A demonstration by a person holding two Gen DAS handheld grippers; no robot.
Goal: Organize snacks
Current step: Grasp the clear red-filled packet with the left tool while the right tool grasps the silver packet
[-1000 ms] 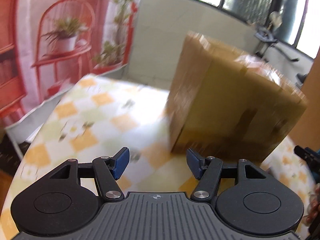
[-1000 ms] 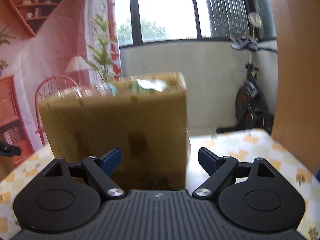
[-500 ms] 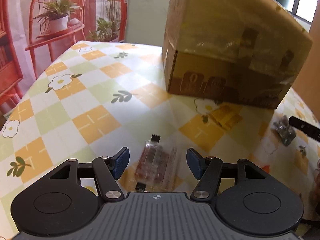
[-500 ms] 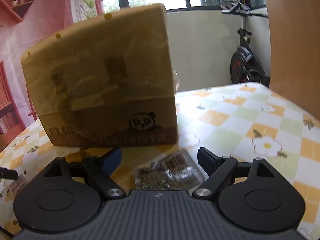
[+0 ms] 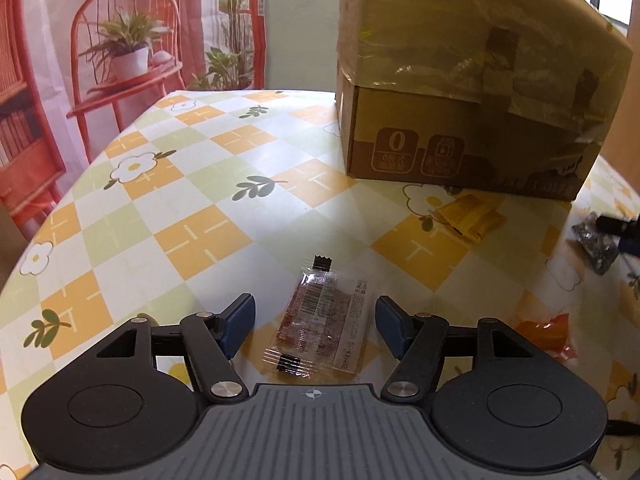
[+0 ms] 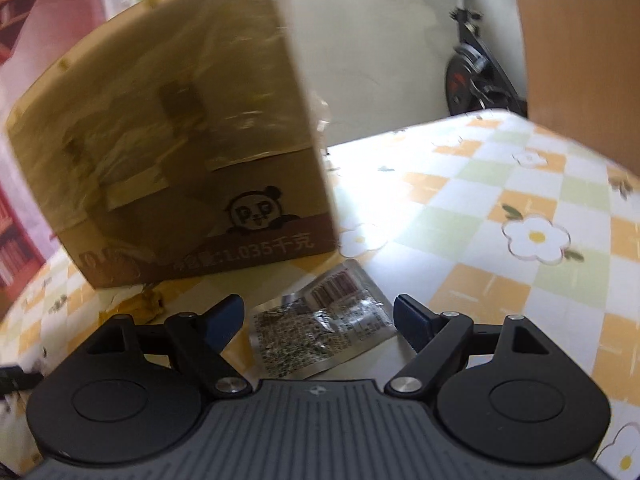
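My left gripper (image 5: pixel 314 324) is open, its fingers on either side of a clear packet of reddish-brown snack (image 5: pixel 320 322) lying flat on the tablecloth. My right gripper (image 6: pixel 318 320) is open over a silver foil snack packet (image 6: pixel 322 330) with a barcode, lying flat between its fingers. A taped cardboard box (image 5: pixel 468 80) stands at the back of the table; in the right wrist view the box (image 6: pixel 172 148) shows a panda print. Yellow packets (image 5: pixel 472 216) lie in front of the box, and they show in the right wrist view (image 6: pixel 140 300).
A checkered floral tablecloth (image 5: pixel 180 208) covers the table. An orange wrapper (image 5: pixel 548 334) lies at the right of my left gripper. The silver packet (image 5: pixel 596 244) and my right gripper's tip show at the right edge. An exercise bike (image 6: pixel 476 68) stands beyond the table.
Both grippers have come down and forward toward the table. Each packet now sits closer and more fully between its gripper's open fingers. The box looms nearer in the right wrist view.
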